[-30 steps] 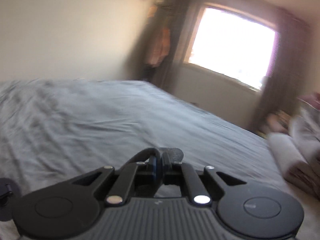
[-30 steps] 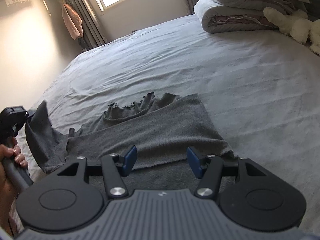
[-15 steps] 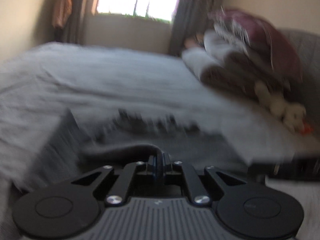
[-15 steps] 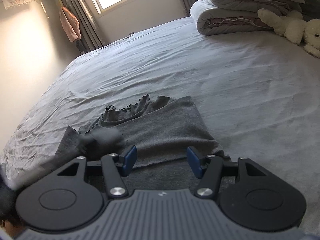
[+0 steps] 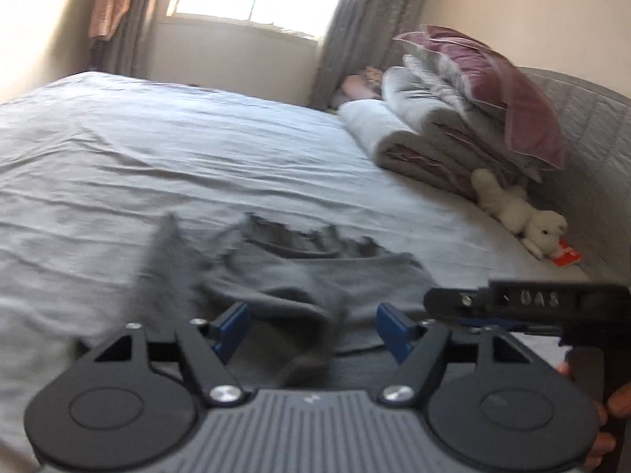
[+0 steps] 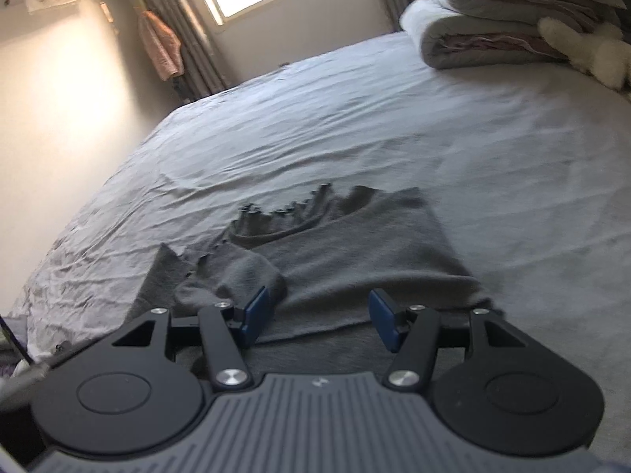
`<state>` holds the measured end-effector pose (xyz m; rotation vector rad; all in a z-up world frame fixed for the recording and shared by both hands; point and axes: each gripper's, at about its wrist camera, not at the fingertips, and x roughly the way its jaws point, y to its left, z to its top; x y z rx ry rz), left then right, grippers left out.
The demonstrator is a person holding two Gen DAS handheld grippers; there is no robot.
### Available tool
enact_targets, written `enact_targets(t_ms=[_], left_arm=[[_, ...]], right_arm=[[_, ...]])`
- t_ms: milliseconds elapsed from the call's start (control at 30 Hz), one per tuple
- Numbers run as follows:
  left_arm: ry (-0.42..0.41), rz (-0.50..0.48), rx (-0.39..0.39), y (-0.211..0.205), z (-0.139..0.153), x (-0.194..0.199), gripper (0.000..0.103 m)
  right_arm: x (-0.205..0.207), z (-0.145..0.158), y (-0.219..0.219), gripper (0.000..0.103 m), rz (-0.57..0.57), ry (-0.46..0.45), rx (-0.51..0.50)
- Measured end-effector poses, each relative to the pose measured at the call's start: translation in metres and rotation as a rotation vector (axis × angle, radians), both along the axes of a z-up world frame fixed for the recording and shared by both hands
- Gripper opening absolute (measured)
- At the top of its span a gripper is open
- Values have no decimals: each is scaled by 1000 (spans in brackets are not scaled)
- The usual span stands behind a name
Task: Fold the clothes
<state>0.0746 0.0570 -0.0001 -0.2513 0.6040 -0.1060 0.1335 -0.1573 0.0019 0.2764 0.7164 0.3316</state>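
The left tool [image 5: 311, 331] stands wide, its jaws having just been opening, and a loose fold of the grey top [image 5: 315, 276] lies between the blue pads [image 5: 232, 325] without being pressed by either. The garment is spread on the bed [image 5: 157, 149] directly ahead of both tools, its frilled neckline at the far end and one sleeve flopped over toward the left tool's left side (that part is blurred). The right tool [image 6: 317, 317] is also spread apart, empty, hovering over the near hem of the top. Beyond the left tool's right finger sits the right tool's body. Further ahead and to the right are folded quilts [image 5: 445, 134] and a white plush toy [image 5: 520, 213].
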Motion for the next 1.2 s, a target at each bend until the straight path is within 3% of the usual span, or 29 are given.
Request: enact_targets(t_ms=[67, 300, 533, 600, 667, 700, 833, 1000, 1200], left_arm=[[33, 43, 8, 14, -1, 1, 77], [169, 161, 15, 53, -19, 15, 77], [176, 156, -8, 77, -14, 21, 74], [193, 173, -19, 85, -15, 22, 70], [205, 193, -27, 93, -16, 22, 70], [207, 203, -32, 96, -15, 22, 70], [212, 244, -71, 109, -15, 23, 69], [230, 240, -127, 110, -16, 27, 67], [232, 222, -98, 103, -15, 26, 66]], right_arm=[[-3, -2, 15, 61, 36, -30, -27], [-22, -11, 82, 61, 179, -225, -274], [-7, -18, 139, 61, 285, -318, -475], [6, -27, 156, 60, 336, -298, -538], [20, -38, 171, 49, 388, -257, -591], [25, -43, 174, 36, 392, -242, -606], [38, -42, 174, 4, 335, -217, -590], [33, -19, 139, 4, 172, -218, -548], [8, -2, 62, 4, -7, -157, -436]])
